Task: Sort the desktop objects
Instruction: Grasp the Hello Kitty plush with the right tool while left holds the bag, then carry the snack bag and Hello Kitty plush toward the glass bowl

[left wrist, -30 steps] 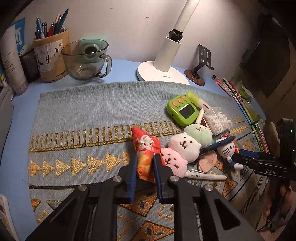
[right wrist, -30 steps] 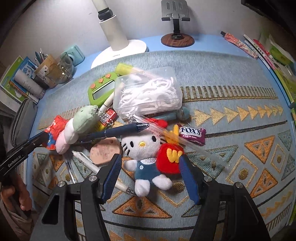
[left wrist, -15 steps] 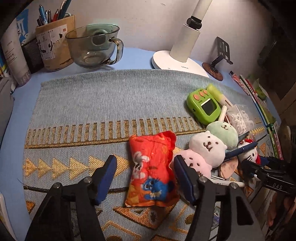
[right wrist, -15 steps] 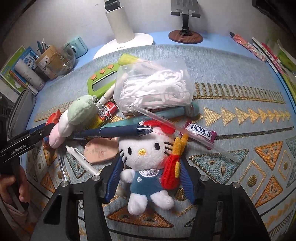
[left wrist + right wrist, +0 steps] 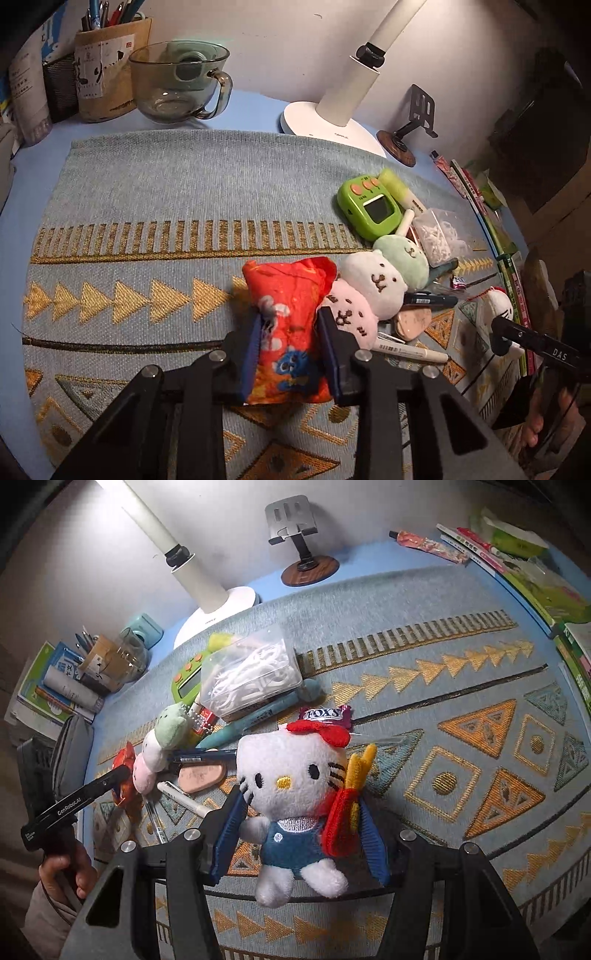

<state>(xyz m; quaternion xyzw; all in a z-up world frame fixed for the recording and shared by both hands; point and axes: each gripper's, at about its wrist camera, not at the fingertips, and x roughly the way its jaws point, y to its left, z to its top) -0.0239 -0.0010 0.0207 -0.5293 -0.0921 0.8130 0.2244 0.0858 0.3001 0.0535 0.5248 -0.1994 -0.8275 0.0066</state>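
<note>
Between the 2 blue pads of the left gripper (image 5: 290,343), low and centre in the left wrist view: a red pouch (image 5: 288,295). Long axis pointing away from the fingers toward the far side of the mat (image 5: 166,192), near half inside the jaws, far half sticking out beyond the tips. Jaws closing, pads already against both long sides and denting the fabric. Touching the pouch's right edge is the pink end of a 3-ball plush string (image 5: 373,280), close enough to drag along on a lift; probably best drawn left, away from the pile.

Over on the right side, clamped in the right gripper (image 5: 299,830): a white cat plush (image 5: 291,775) in blue overalls, upright along the fingers, head toward the far side, feet hanging toward the camera. Left pad on its arm, right pad on the red fries pocket at its side. Seemingly clear of the mat, though contact under the feet is impossible to confirm. Nearer than the left hand to the open right part of the mat.

Hard to read:
- Underside of the pouch hidden by the gripper body, so lifted or resting, cannot tell.
- Dark pen (image 5: 428,299) half buried under the plush string.
- Clear box (image 5: 251,672) of white pieces covering part of the green timer (image 5: 369,210).
- Right edge of the left view dark and cut off.
</note>
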